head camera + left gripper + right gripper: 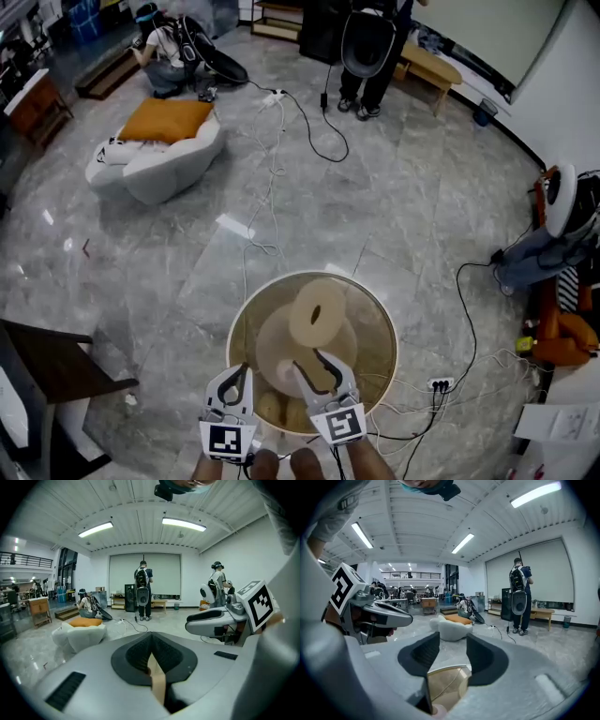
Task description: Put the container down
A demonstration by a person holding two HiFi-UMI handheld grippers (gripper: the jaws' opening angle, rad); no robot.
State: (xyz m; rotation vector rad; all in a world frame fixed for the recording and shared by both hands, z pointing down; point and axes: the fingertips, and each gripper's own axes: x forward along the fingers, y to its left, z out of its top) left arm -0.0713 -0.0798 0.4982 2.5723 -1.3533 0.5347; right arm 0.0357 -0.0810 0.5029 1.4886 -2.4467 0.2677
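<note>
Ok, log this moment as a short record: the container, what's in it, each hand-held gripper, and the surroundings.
container: clear amber round tub, above the floor
contents: pale rolls
left hand-held gripper: jaws together on the container's near rim
right hand-held gripper: jaws apart, rim between them
floor: grey marble, with cables trailing across it
surroundings: white seat with orange pillow; a person standing at the far side
</note>
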